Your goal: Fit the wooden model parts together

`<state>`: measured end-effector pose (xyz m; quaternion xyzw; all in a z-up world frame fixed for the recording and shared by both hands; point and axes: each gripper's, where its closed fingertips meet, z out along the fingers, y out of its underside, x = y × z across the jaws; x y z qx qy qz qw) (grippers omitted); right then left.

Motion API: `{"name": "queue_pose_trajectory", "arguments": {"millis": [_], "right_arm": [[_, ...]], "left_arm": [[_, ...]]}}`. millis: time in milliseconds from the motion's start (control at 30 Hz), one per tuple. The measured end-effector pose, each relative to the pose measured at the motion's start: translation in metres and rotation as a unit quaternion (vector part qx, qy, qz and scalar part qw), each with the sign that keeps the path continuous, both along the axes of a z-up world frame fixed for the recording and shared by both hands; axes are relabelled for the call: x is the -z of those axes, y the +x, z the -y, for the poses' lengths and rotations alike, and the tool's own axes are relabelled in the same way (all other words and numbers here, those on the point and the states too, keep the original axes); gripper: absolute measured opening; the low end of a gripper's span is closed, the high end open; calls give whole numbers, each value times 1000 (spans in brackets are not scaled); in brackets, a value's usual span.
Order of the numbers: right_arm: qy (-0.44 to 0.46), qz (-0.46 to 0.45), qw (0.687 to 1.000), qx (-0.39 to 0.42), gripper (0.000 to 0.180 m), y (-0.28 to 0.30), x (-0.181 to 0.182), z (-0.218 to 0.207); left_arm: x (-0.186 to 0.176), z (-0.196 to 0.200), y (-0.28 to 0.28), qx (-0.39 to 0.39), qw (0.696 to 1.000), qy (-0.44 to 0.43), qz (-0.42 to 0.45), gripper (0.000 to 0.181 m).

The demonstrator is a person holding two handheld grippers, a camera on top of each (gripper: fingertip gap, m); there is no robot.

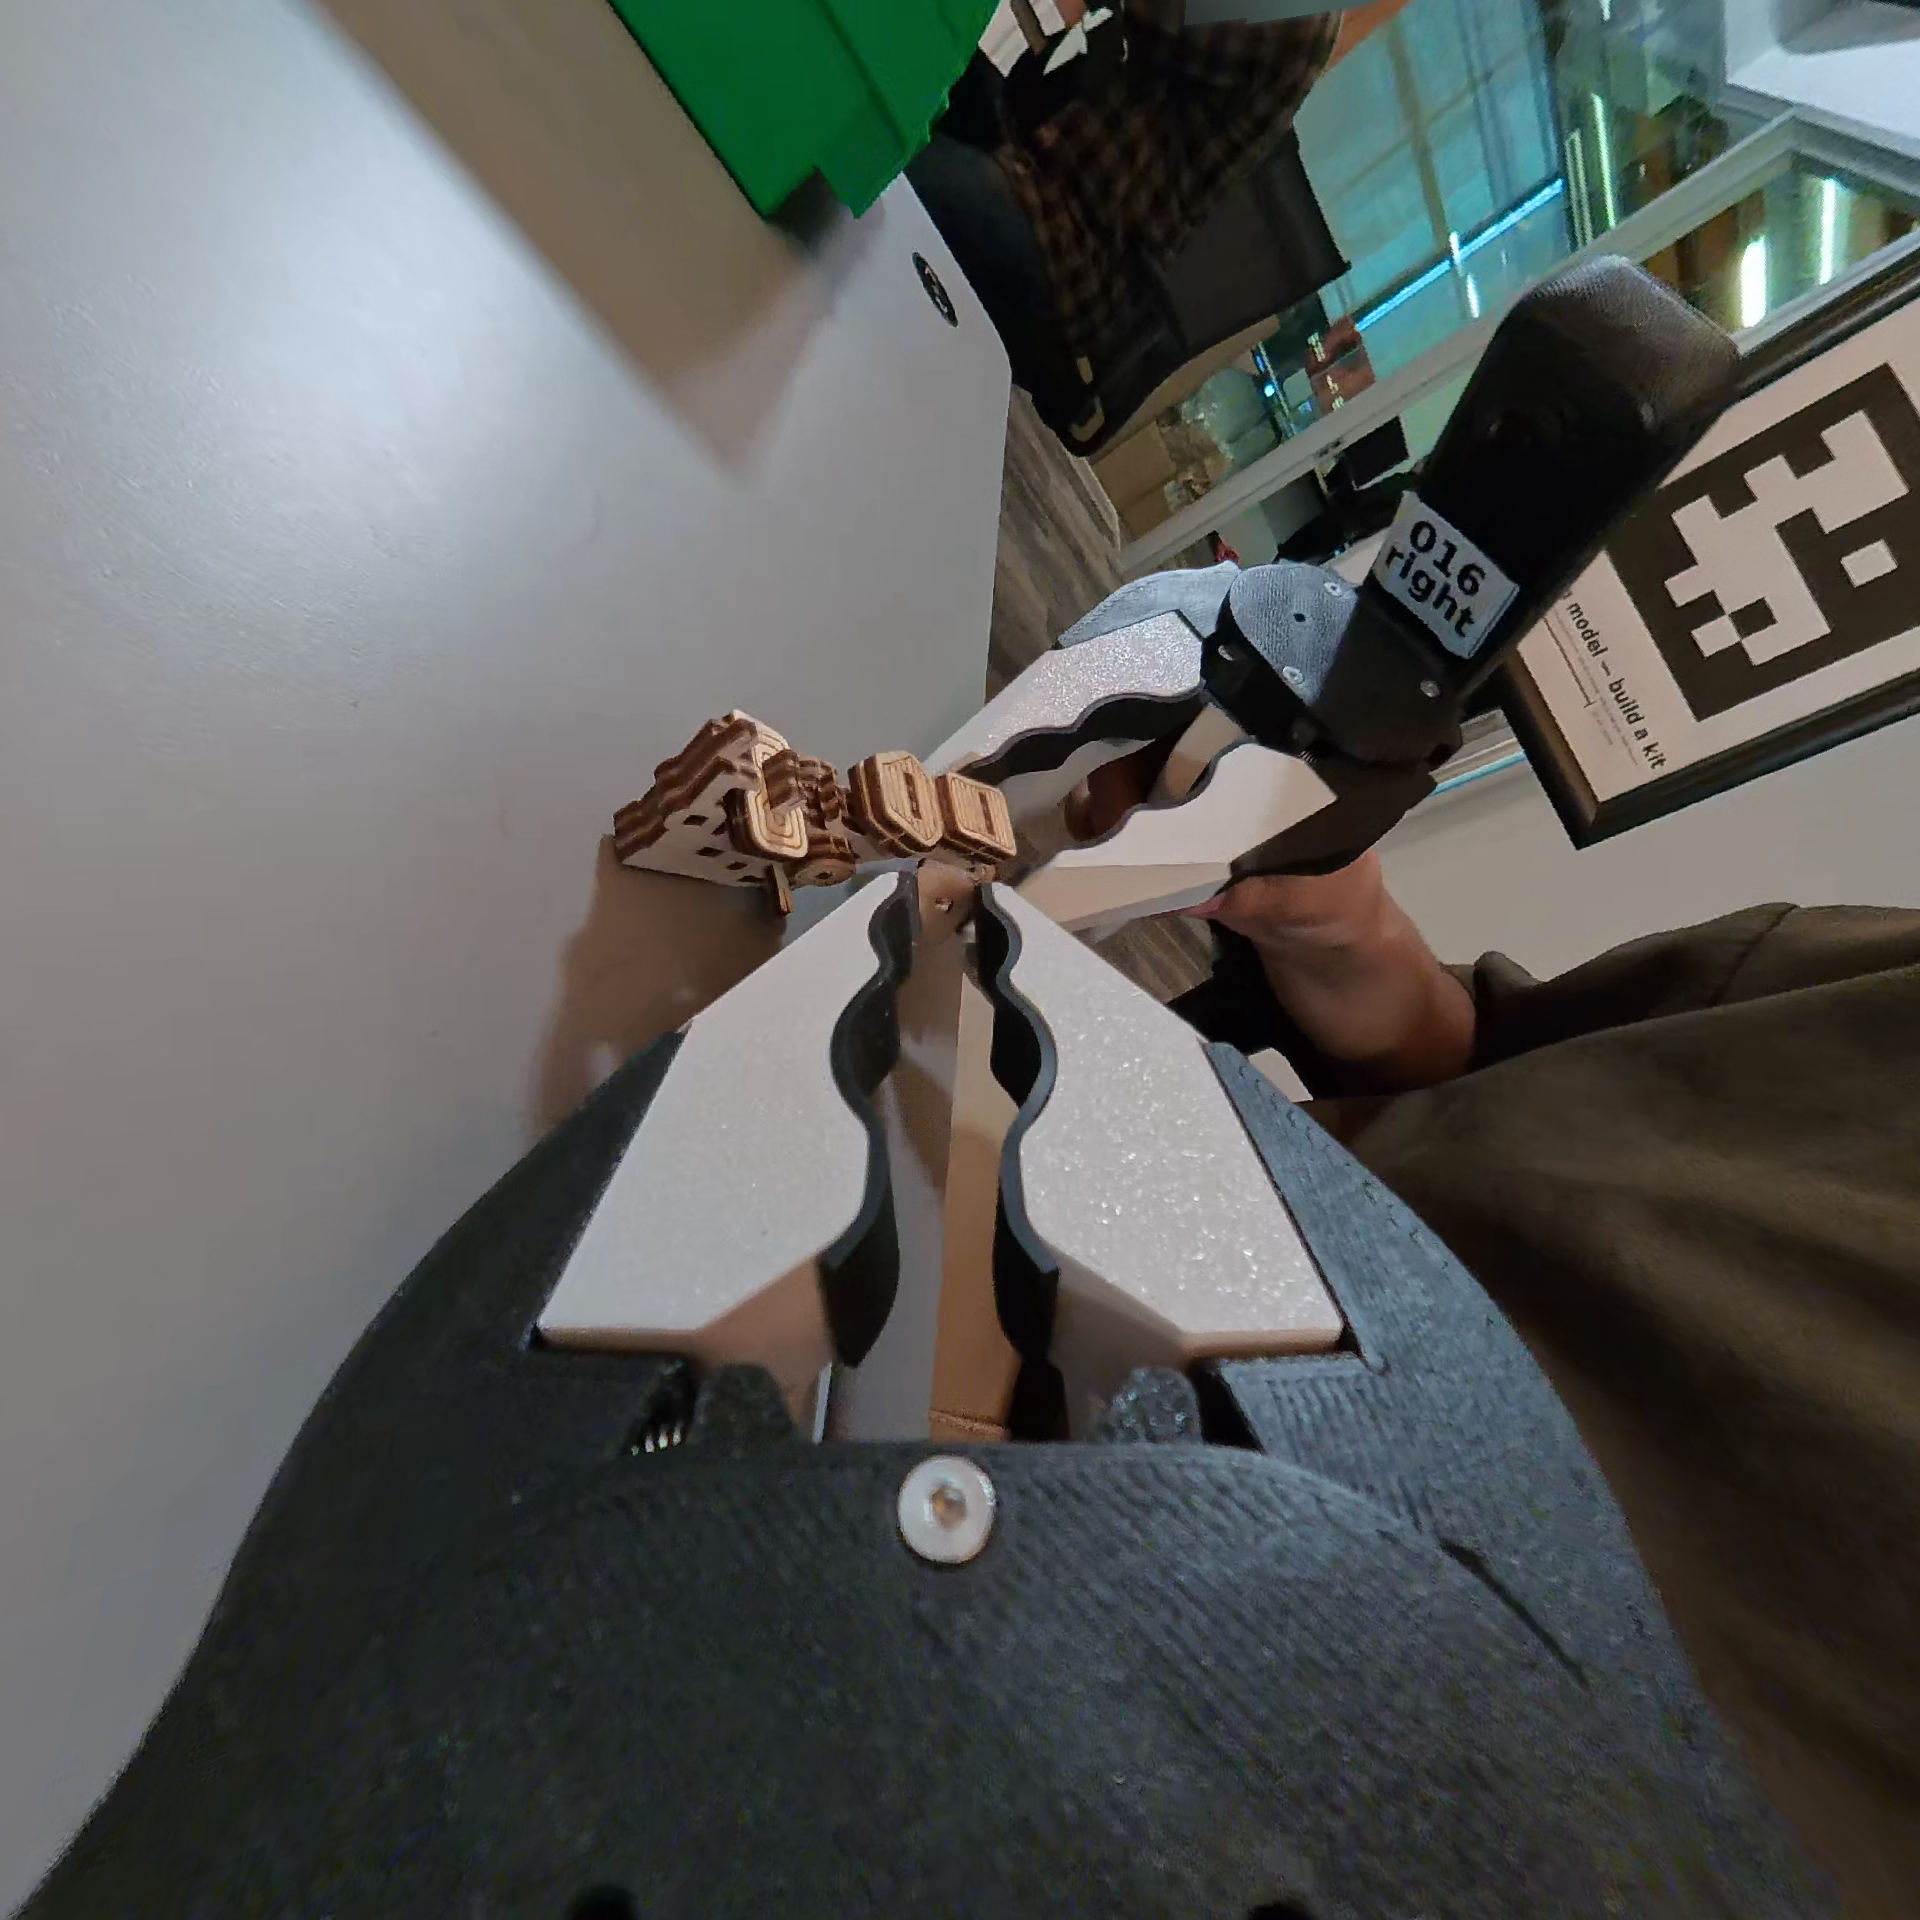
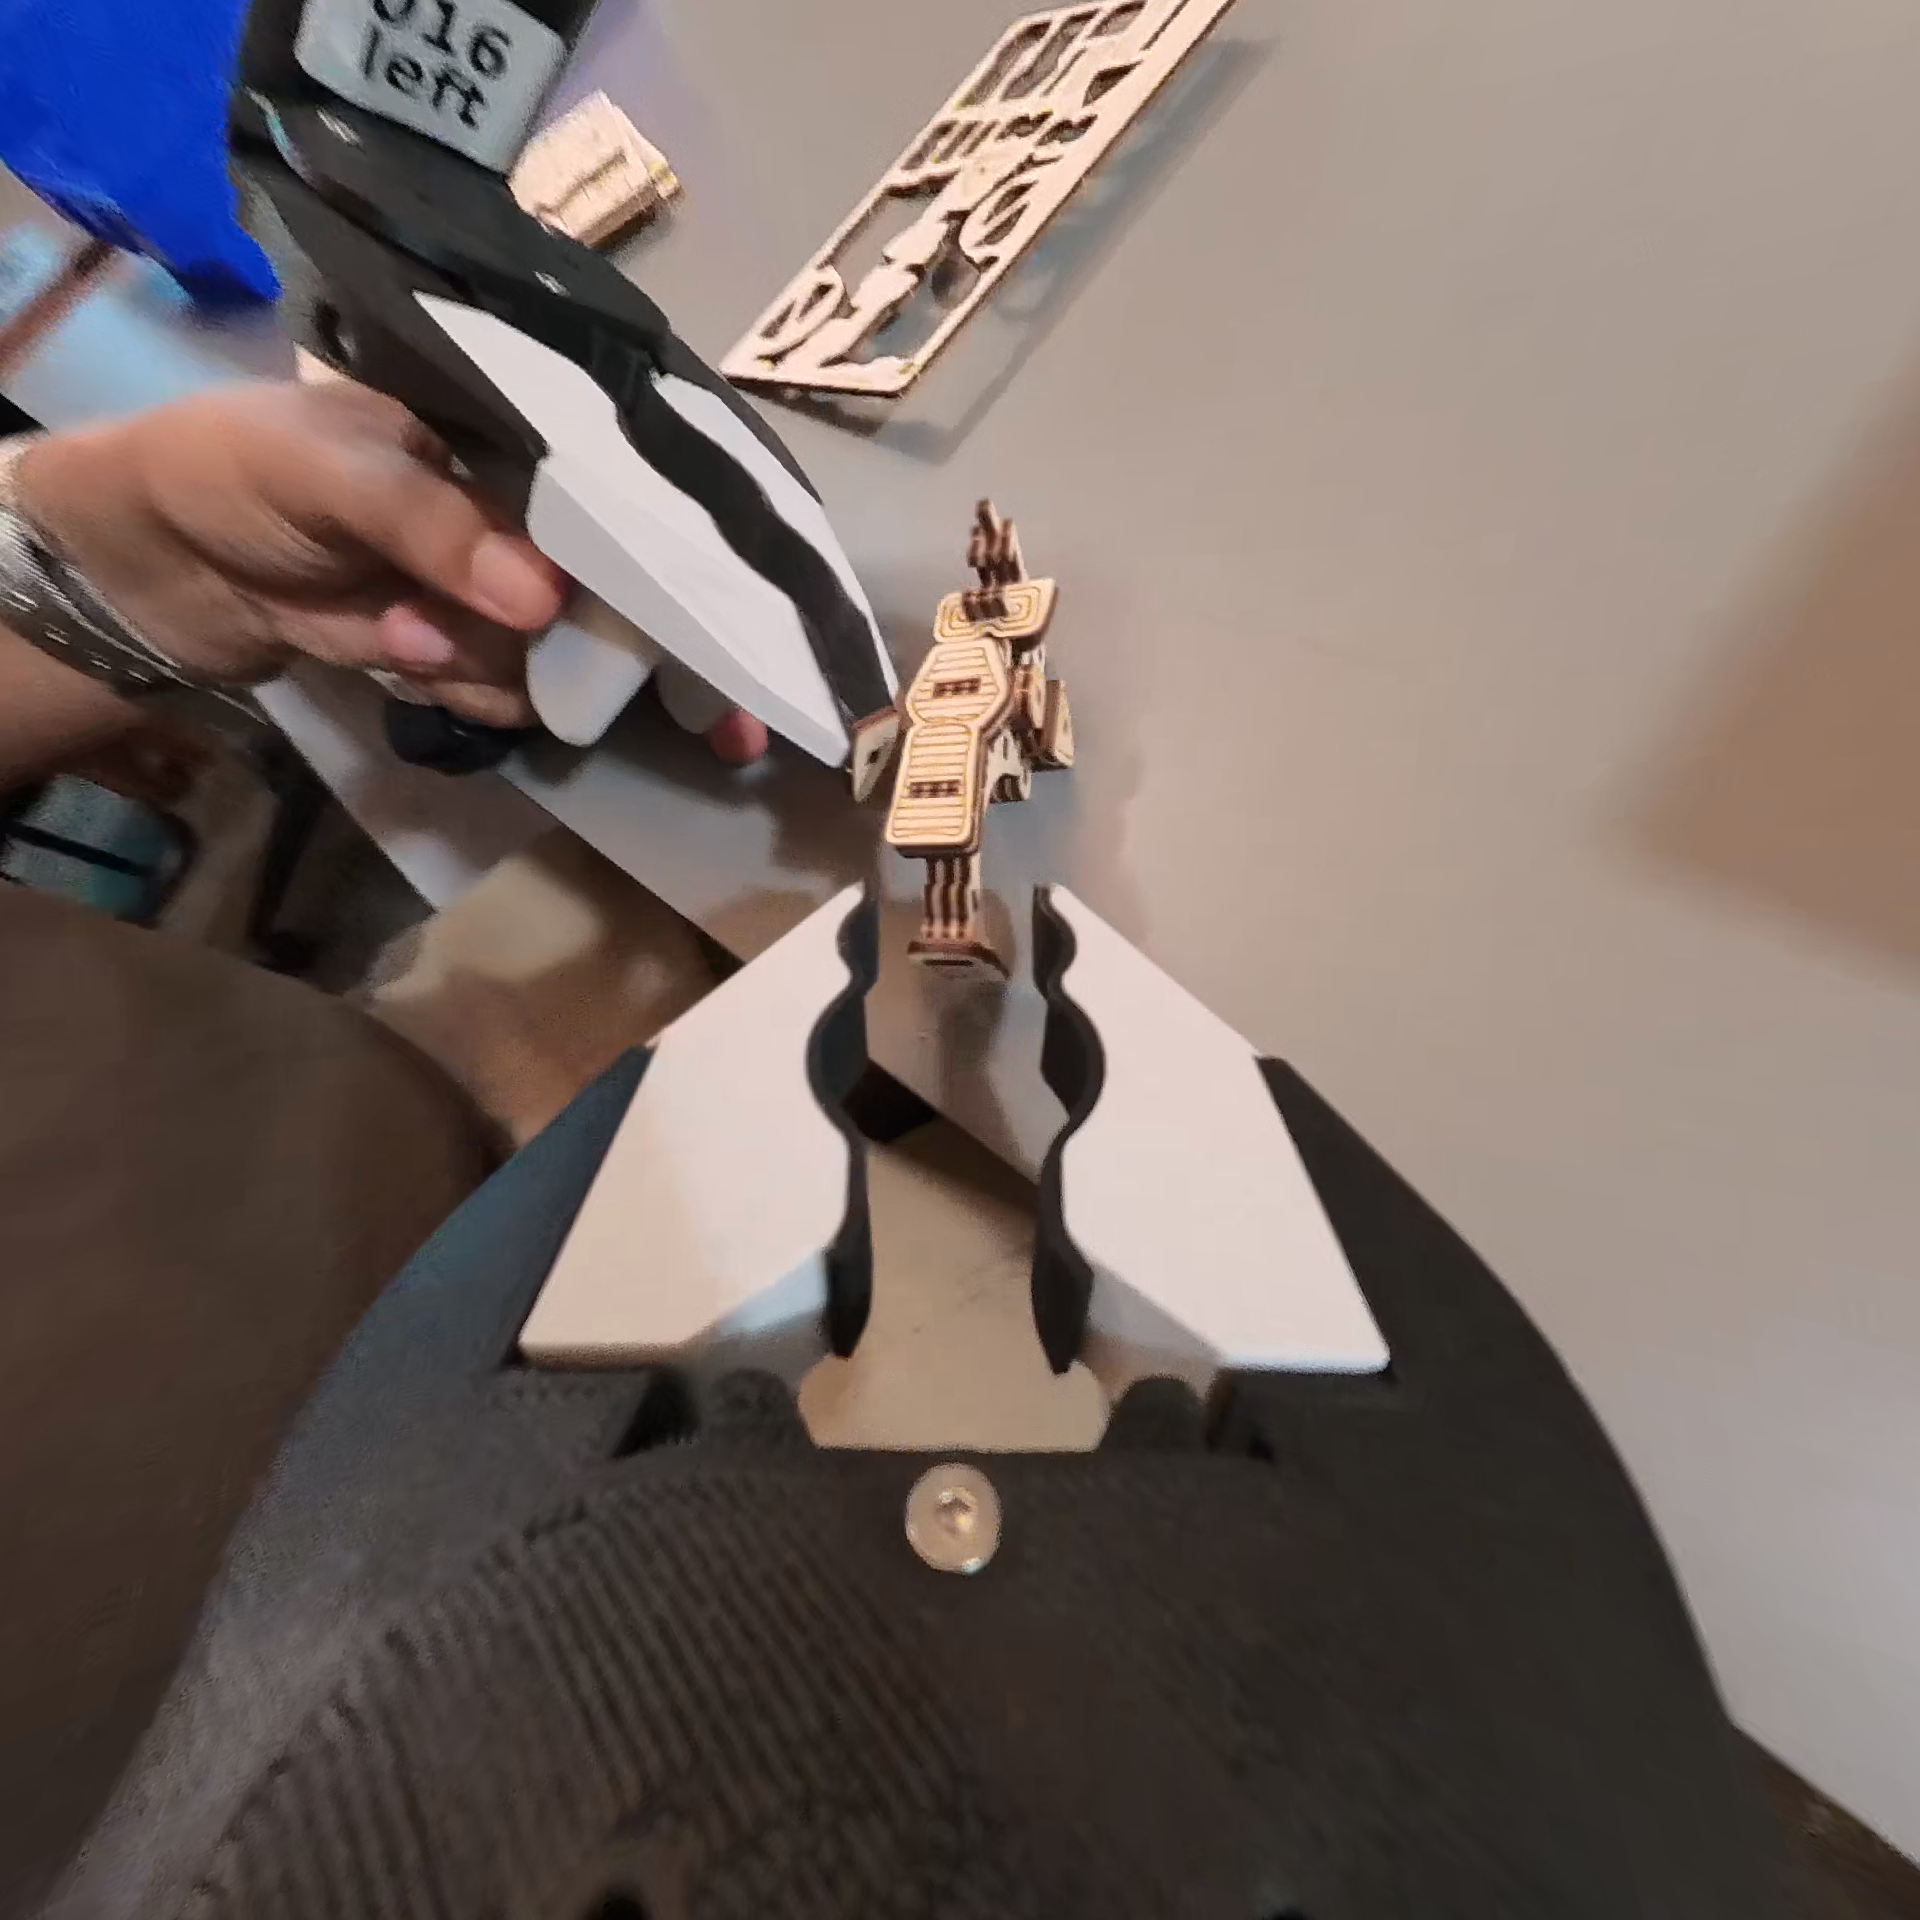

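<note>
The layered wooden model (image 1: 810, 810) stands at the grey table's (image 1: 312, 623) near edge. In the right wrist view the model (image 2: 956, 717) shows end-on. My left gripper (image 1: 948, 894) is shut on a small wooden part (image 2: 876, 750) that sticks out of the model's side. It also shows in the right wrist view (image 2: 868, 727), coming in from the upper left. My right gripper (image 2: 956, 904) is open, its fingers either side of the model's narrow near end without touching it. In the left wrist view the right gripper (image 1: 1003, 831) sits at the model's right end.
A punched-out wooden parts sheet (image 2: 966, 208) lies flat farther back on the table, with a small stack of wooden pieces (image 2: 603, 177) to its left. A green box (image 1: 810, 94) stands at the far side. A framed sign with a marker (image 1: 1766, 582) and a person are beyond the table.
</note>
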<state>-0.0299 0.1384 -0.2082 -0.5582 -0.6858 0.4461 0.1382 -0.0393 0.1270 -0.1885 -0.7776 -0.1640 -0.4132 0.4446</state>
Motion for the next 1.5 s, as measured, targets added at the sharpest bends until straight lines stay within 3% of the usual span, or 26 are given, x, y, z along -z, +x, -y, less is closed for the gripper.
{"name": "queue_pose_trajectory", "arguments": {"millis": [267, 467, 667, 767, 1133, 1500], "right_arm": [[87, -30, 996, 3, 8, -8, -3, -5], [16, -43, 998, 34, 8, -13, -14, -17], [-157, -42, 985, 63, 8, -13, -31, -28], [-198, -42, 977, 62, 8, -13, -36, -25], [-133, -126, 982, 53, 8, -14, -66, -7], [-109, -153, 980, 69, 8, -15, -74, -6]], "left_arm": [[-6, 3, 2, 0, 1000, 18, 0, 7], [-22, 4, -8, -29, 998, 61, 5, 7], [-30, 5, -32, -101, 983, 90, -122, 7], [-32, 4, -34, -113, 969, 99, -196, 8], [-54, 3, -32, -154, 884, 159, -412, 8], [-57, 0, -24, -158, 865, 161, -448, 8]]}}
